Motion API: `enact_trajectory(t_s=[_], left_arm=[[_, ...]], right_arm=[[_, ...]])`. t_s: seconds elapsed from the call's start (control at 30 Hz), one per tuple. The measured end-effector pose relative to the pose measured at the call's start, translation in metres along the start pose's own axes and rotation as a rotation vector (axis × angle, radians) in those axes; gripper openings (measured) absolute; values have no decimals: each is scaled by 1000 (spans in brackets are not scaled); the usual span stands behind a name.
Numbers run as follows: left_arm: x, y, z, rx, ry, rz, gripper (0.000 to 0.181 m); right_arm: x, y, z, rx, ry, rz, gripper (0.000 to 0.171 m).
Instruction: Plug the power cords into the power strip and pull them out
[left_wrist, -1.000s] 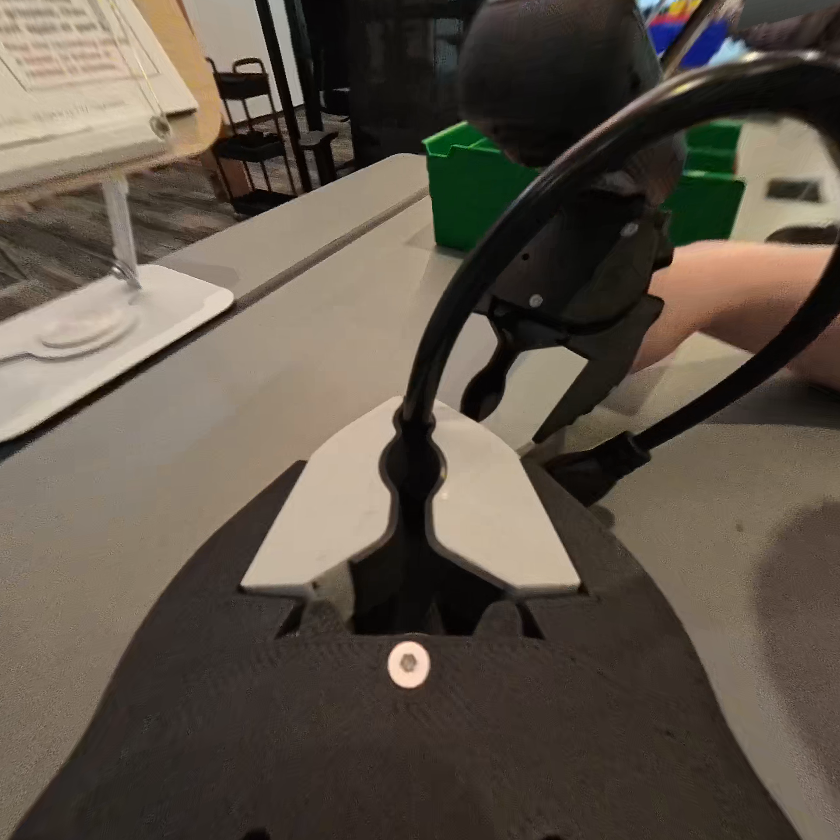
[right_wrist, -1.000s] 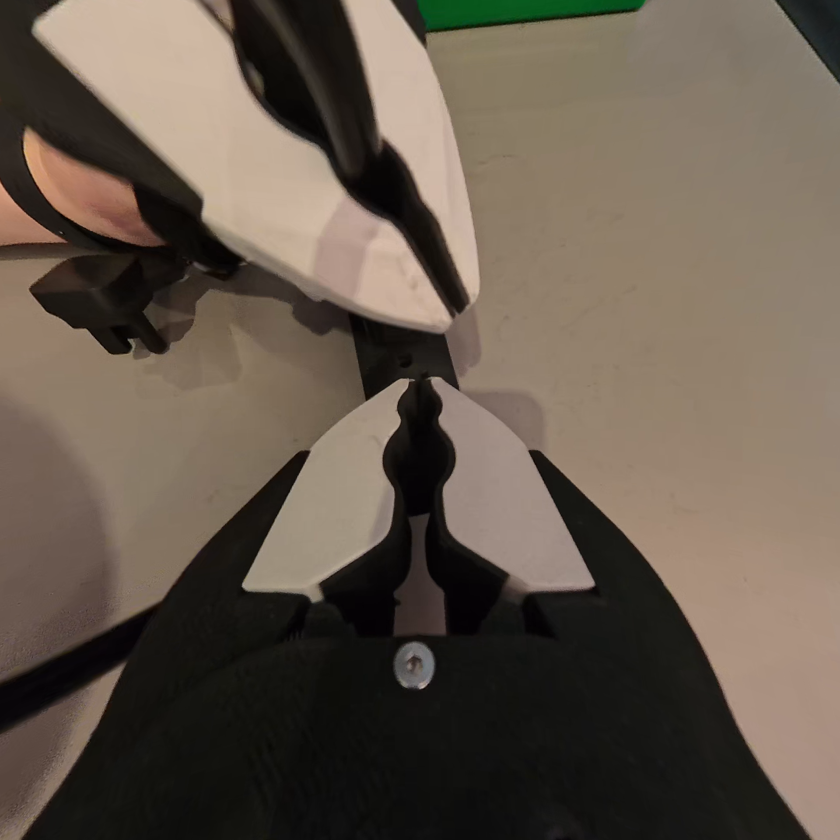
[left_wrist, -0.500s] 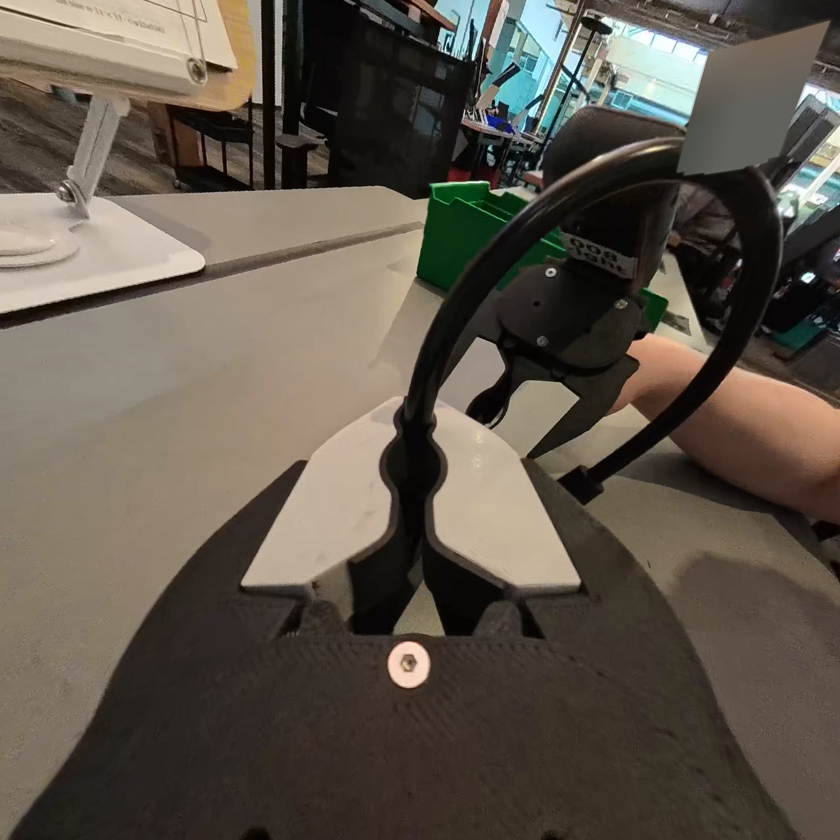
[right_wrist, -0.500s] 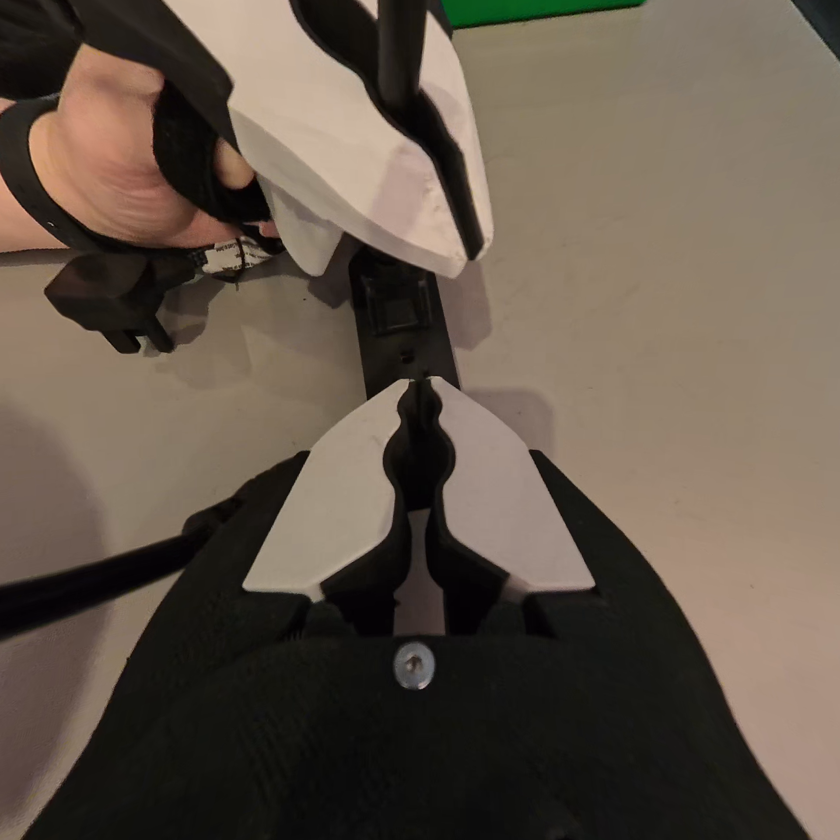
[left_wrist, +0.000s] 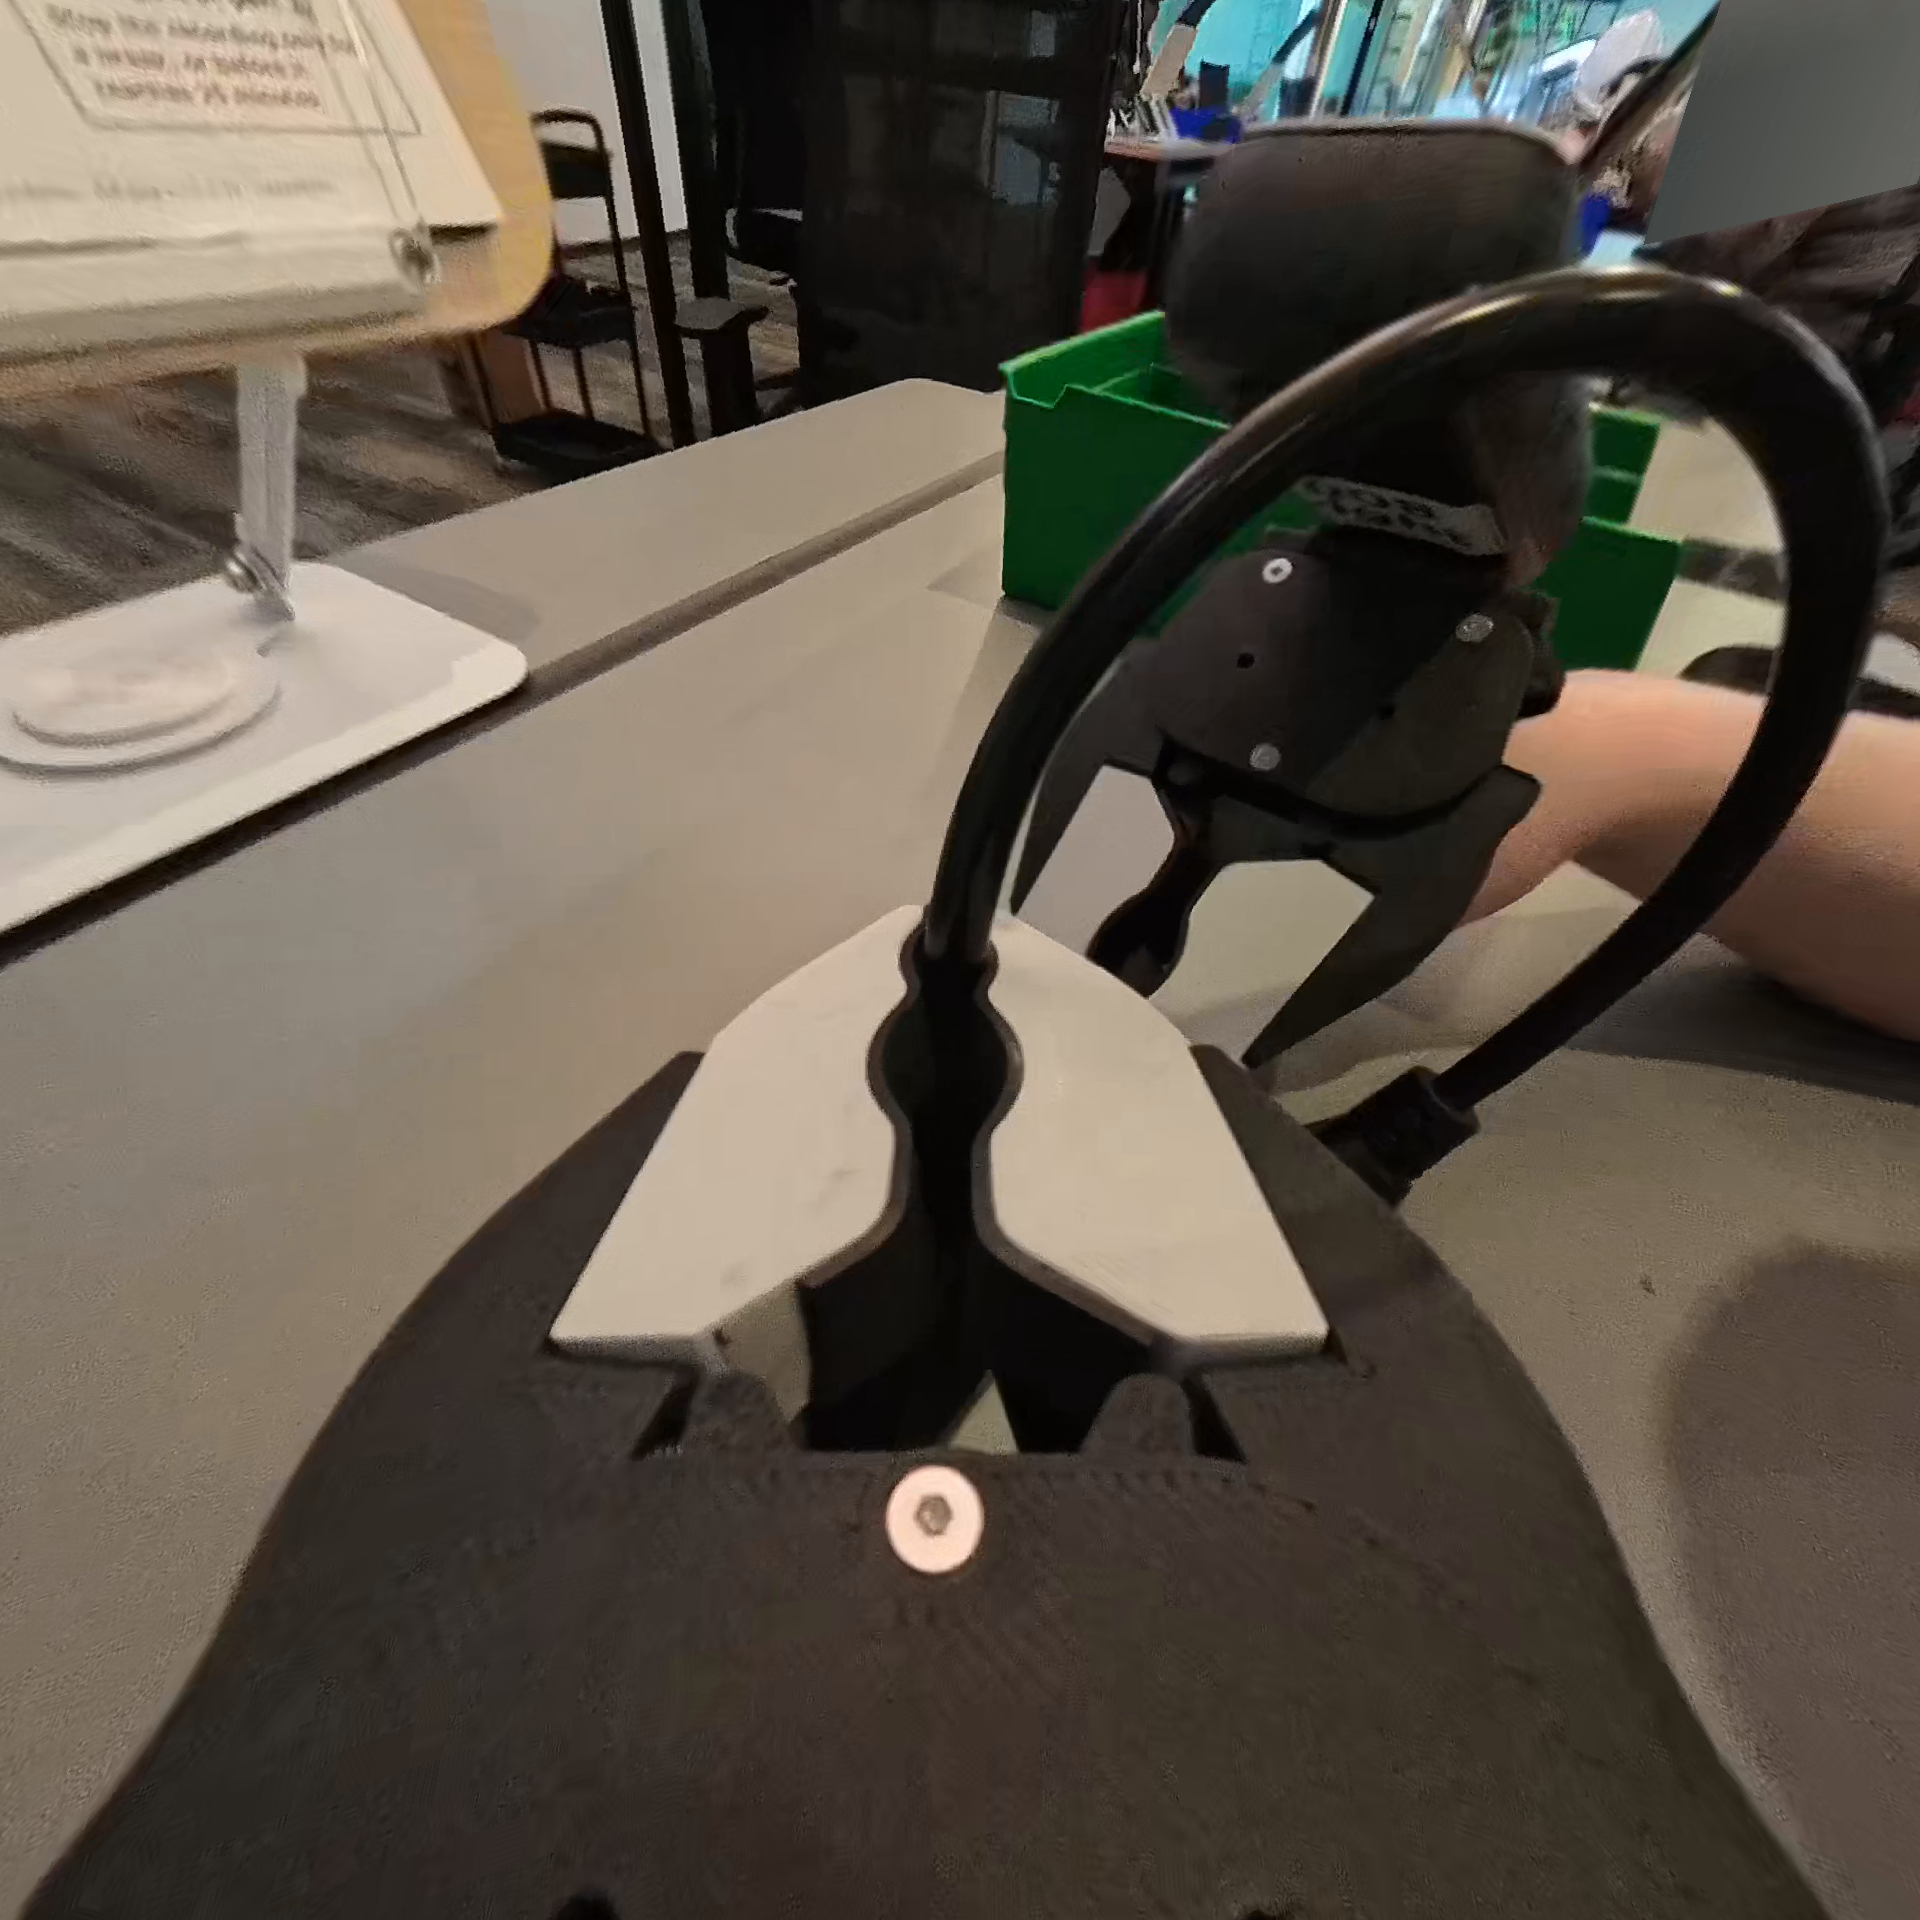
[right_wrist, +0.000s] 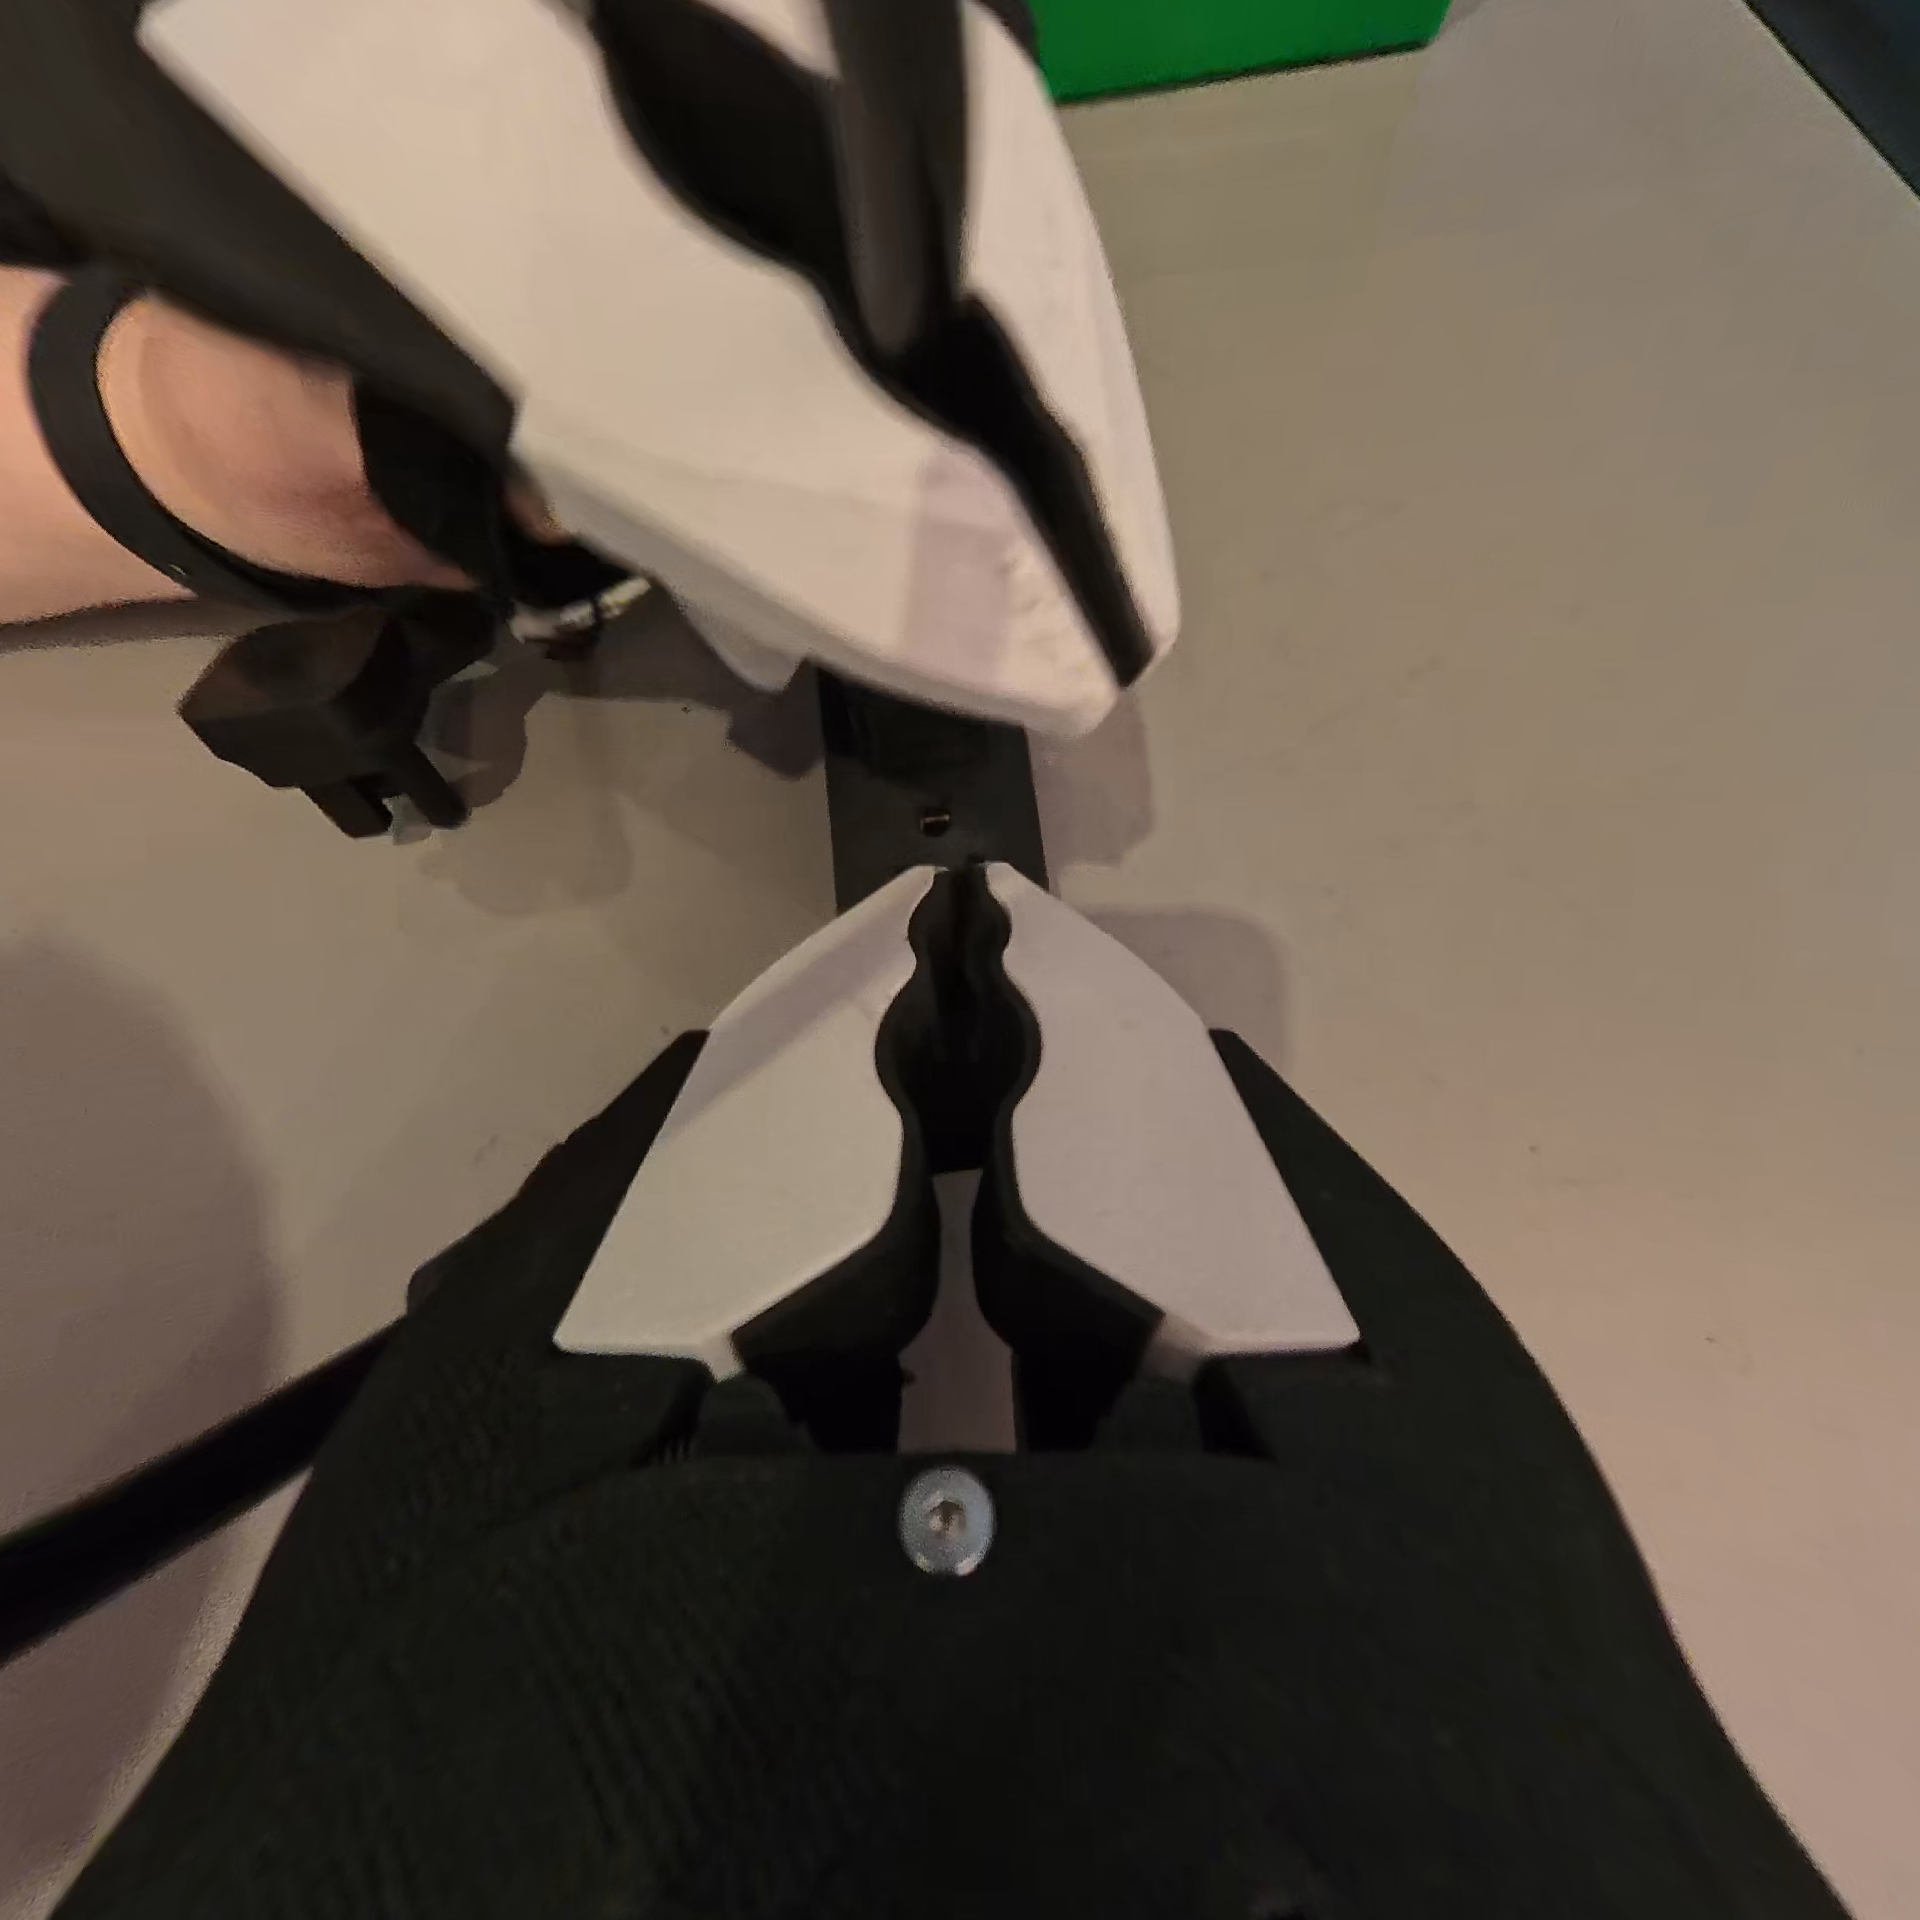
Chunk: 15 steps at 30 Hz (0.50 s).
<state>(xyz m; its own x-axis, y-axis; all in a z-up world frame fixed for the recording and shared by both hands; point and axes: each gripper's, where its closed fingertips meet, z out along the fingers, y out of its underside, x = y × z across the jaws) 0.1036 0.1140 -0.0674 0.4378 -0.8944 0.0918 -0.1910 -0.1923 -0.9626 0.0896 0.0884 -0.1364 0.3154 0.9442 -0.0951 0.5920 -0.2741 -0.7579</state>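
Note:
My left gripper (left_wrist: 951, 935) is shut on a black power cord (left_wrist: 1579, 291) that arches up and right, then down to the grey table. In the right wrist view the left gripper (right_wrist: 1122, 665) hangs tilted just over the black power strip (right_wrist: 935, 800) and hides most of it. My right gripper (right_wrist: 956, 878) is shut on the near end of the strip and holds it on the table. It also shows in the left wrist view (left_wrist: 1205, 997), pointing down. A second black plug (right_wrist: 301, 707) lies loose on the table to the left.
A green bin (left_wrist: 1091, 499) stands at the back of the table. A white stand base (left_wrist: 312, 665) sits at the far left. A person's forearm (left_wrist: 1714, 831) rests on the right. Another cord (right_wrist: 156, 1496) runs off the lower left. About 7 centimeters separates my left fingertips from my right. The white stand base (left_wrist: 312, 665) is about equally far from each gripper, around 35 centimeters.
My left gripper rose and tilted back with the cord, baring a socket on the strip, then came down over the strip again. The right gripper has not moved.

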Motion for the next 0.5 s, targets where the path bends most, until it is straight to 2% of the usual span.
enact_trajectory(t_s=[0.1,0.33,0.5], left_arm=[[-14,-2,-12,102,87,-256,0],[-26,-10,0,142,109,-315,0],[-31,-12,15,61,185,-435,0]], right_arm=[[-1,0,1,30,-33,19,11],[16,-1,-2,34,-37,71,11],[28,4,-14,54,-98,153,8]])
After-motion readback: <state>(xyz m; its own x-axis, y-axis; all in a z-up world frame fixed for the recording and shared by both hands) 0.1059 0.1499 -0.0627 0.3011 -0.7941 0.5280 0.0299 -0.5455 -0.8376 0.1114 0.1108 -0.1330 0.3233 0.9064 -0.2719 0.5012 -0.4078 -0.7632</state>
